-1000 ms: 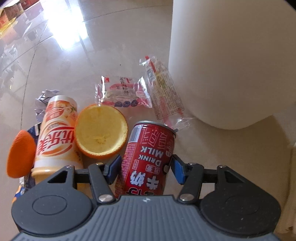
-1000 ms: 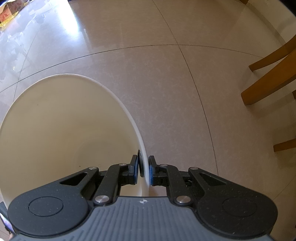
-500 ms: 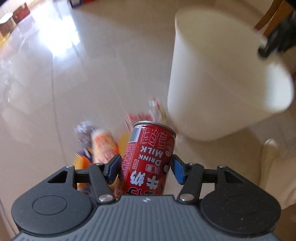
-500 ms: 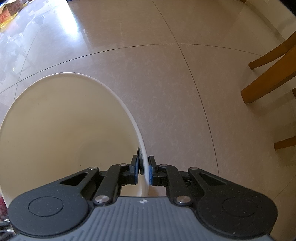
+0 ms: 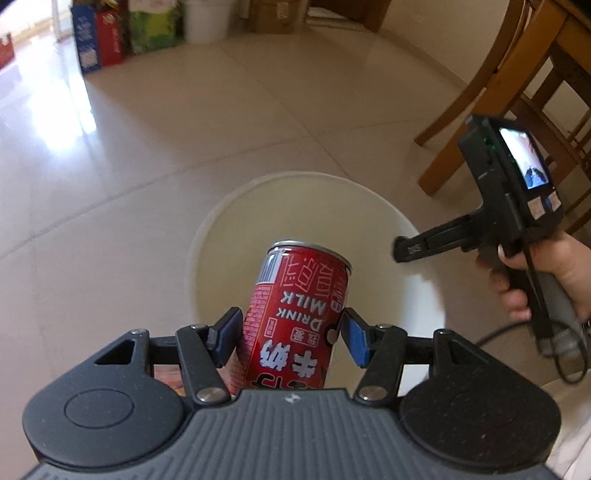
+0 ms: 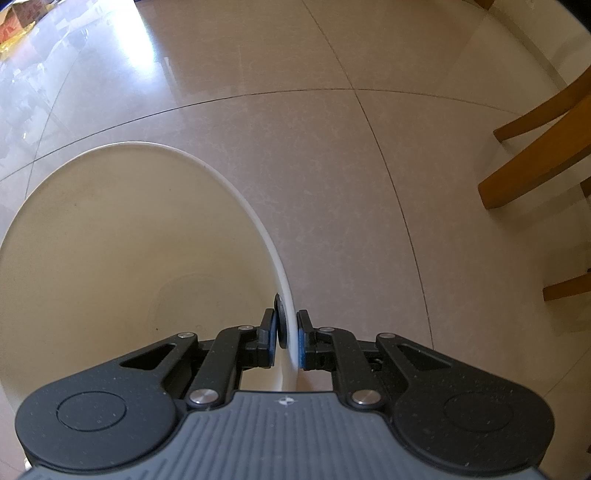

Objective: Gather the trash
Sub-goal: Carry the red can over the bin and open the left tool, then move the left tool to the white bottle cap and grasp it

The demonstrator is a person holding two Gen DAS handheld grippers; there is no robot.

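Left gripper clamped on red can above white bin mouth — right gripper pinching rim.

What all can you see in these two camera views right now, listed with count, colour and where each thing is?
milk can: one, red, between the left fingers, over the bin's mouth
bin: one, white, on the floor, nothing visible inside
chair legs: several, brown wood, right side
cartons: several, blue, red and green, far wall
bucket: one, white, beside the cartons
floor: beige glossy tiles
left gripper: black, blue pads, shut on the can
right gripper: black, clamped on the bin's rim
hand: one, holding the right gripper's handle
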